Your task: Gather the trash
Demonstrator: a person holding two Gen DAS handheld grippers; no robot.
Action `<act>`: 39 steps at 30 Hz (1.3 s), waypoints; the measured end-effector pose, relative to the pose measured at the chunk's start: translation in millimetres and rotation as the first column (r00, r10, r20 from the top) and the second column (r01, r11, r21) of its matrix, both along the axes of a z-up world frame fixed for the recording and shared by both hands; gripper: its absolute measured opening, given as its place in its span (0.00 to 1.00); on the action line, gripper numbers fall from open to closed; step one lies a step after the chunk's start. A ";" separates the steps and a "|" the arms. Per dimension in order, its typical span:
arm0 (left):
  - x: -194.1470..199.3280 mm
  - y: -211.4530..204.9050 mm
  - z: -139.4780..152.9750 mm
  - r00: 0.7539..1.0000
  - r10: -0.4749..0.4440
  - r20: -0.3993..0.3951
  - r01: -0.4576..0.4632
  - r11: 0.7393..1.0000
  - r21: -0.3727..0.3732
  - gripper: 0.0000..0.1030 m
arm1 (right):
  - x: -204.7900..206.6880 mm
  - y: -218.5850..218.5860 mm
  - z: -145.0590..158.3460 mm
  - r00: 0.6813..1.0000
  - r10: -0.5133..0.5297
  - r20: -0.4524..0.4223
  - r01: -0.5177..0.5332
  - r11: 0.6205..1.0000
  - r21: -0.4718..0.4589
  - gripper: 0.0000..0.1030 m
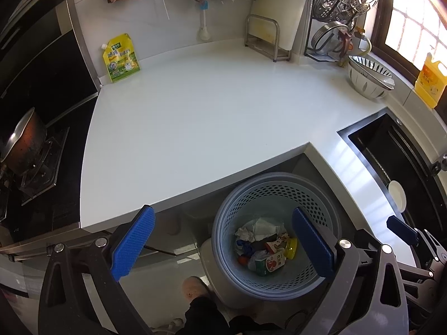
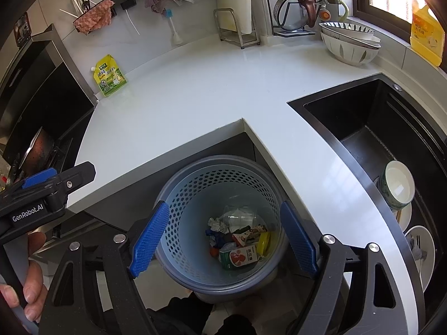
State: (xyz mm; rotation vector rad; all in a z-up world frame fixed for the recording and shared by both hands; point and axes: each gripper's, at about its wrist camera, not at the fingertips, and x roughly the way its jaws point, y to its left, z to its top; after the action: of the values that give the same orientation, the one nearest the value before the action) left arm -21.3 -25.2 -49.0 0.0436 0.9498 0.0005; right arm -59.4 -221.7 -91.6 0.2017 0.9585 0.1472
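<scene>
Both claws are hanging over the bin with nothing in them. The left claw [image 1: 222, 244] has its jaws spread wide, and the blue pads [image 1: 133, 243] have a bumpy, dimpled rubber texture on matte black arms with little silver bolts. The right claw [image 2: 223, 237] is spread just as wide, with the same ribbed blue pads, and nothing sits between them.

The trash is all down in the wastebasket [image 2: 178, 209], a round pale blue plastic bin with rows of small holes punched through its wall and a darker grey-blue rim. It sits on the floor in the notch where the desk [image 2: 181, 97] corners inward. Inside it: a green and white carton [image 2: 237, 259] with a red picture on it, a crumpled white paper wad [image 2: 218, 224], a clear plastic cup [image 2: 240, 216] lying on its side, a yellow lid-shaped thing [image 2: 264, 241], a small printed wrapper and some blue scraps.

The desk is glossy white stone, smooth and mostly bare. A yellow-green spouted pouch [image 1: 121, 58] stands against the tiled wall at the back left, well apart from the bin. Stacked white bowls [image 2: 349, 44] with leaf patterns sit at the back right, near a yellow jug [image 2: 426, 39] on the sill. The black rectangular sink [image 2: 377, 139] has a bowl and plates in it. A worn metal pot [image 1: 22, 145] sits on the stove at left.
</scene>
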 end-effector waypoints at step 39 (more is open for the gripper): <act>-1.5 -6.0 -3.0 1.000 -0.026 -0.004 0.026 1.000 0.017 0.94 | -1.5 3.4 0.7 1.000 0.003 0.010 -0.003 1.000 0.005 0.76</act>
State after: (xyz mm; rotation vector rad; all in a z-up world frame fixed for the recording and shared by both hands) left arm -22.7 -31.1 -52.0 0.0720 0.9526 -0.0159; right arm -60.9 -218.3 -90.9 0.2037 0.9484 0.1537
